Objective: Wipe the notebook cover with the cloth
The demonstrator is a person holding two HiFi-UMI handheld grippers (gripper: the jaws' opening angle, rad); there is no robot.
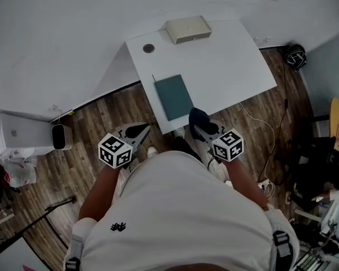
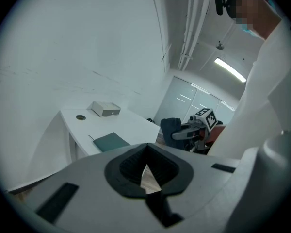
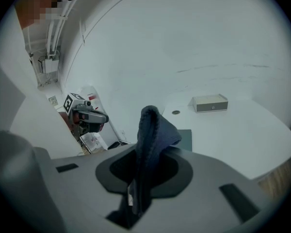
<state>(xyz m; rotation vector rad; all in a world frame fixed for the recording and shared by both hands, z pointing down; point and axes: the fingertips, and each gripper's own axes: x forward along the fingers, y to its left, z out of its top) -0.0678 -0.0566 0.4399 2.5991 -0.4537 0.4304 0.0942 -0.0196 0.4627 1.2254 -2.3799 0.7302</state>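
Dark-blue knitted cloth (image 3: 153, 130), bunched, stood pinched in right gripper (image 3: 135, 197) jaws; left gripper (image 2: 148, 188) jaws closed, empty. Flat teal notebook (image 1: 173, 96) lay at 7 o'clock on white table (image 1: 226, 66).

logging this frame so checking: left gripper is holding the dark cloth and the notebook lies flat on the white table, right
Not quite. The dark cloth is held by the right gripper, not the left; the right gripper view shows it clamped there. The left gripper is shut on nothing. The notebook does lie flat on the white table.
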